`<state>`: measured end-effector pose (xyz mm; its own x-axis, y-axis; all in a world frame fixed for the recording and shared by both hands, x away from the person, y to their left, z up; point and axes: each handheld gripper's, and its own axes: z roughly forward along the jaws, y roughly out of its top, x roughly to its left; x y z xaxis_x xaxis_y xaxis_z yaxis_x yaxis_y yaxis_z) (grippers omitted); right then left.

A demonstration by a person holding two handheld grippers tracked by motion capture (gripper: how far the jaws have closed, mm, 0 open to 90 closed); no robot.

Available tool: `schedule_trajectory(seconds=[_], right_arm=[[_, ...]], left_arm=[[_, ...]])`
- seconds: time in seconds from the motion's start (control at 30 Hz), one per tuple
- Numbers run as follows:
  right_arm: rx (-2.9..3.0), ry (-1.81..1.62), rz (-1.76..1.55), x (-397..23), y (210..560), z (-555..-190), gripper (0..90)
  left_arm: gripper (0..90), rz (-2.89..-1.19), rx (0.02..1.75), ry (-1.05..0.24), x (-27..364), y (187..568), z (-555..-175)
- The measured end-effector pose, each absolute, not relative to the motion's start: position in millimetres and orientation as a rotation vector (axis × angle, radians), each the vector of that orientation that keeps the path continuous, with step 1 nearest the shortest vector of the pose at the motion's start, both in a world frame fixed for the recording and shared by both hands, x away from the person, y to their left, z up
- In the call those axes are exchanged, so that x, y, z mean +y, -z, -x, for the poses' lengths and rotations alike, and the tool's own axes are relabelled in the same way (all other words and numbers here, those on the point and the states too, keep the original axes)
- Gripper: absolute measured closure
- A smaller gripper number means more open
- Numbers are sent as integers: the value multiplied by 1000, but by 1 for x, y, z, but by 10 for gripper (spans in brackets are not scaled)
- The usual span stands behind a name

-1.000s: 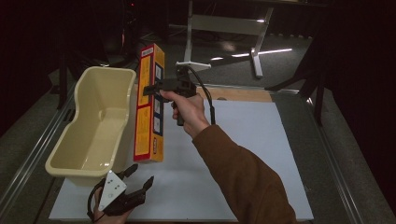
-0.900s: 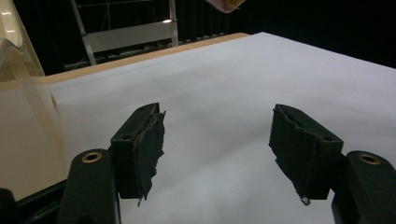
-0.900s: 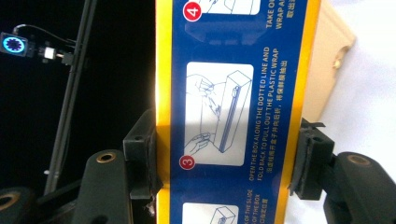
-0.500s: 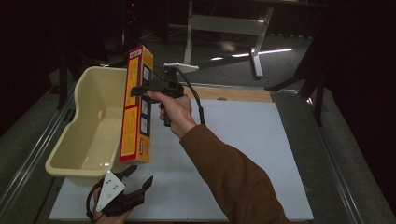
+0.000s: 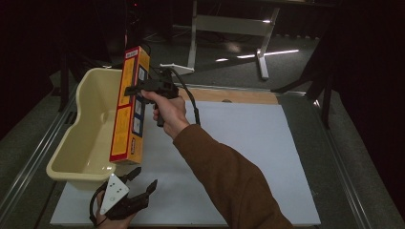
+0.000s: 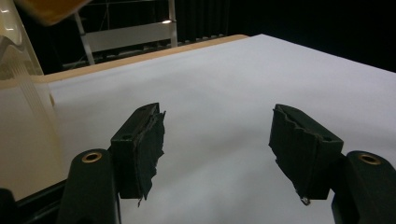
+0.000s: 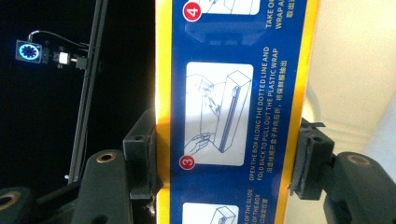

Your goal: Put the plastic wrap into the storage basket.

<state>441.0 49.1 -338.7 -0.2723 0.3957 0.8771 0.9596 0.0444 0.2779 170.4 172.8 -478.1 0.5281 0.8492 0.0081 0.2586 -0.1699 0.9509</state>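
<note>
Your right tool (image 5: pixel 136 89) has its jaws clamped on the two long edges of the yellow-and-blue box (image 5: pixel 130 107), a tall, narrow carton that you hold upright and off the tabletop (image 5: pixel 248 143). In the right gripper view both black pads press flat against the yellow borders of the box (image 7: pixel 233 116), with the blue panel of numbered picture instructions between them, so the jaws stand fairly wide but are fully taken up by the carton's width. In the high view the box hangs at the right-hand rim of the cream plastic tub (image 5: pixel 90 129), its lower end just over that rim near the tub's near corner and its top end level with the tub's far wall. Whether the box's bottom touches the rim cannot be told from these pictures. Your right hand (image 5: pixel 167 109) grips the tool's handle just to the right of the box, with the brown sleeve (image 5: pixel 224 176) running down to the bottom of the picture. Your left tool (image 5: pixel 138 191) rests low at the near edge of the white tabletop, just in front of the tub, with its jaws spread wide apart and nothing between them; the left gripper view shows bare white surface (image 6: pixel 224 93) between its pads and the tub wall (image 6: pixel 23 116) at the left.
</note>
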Motion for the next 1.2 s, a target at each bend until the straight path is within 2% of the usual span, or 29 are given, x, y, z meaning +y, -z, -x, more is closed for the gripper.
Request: schedule_trajectory(seconds=[0.53,1.2], right_arm=[[-1703,1233,1390,72,345,-427,390],[-1655,1206,1406,98,364,-429,390]], left_arm=[[346,-1701,924,-690,171,477,-166],[344,-1698,915,-689,169,478,-166]])
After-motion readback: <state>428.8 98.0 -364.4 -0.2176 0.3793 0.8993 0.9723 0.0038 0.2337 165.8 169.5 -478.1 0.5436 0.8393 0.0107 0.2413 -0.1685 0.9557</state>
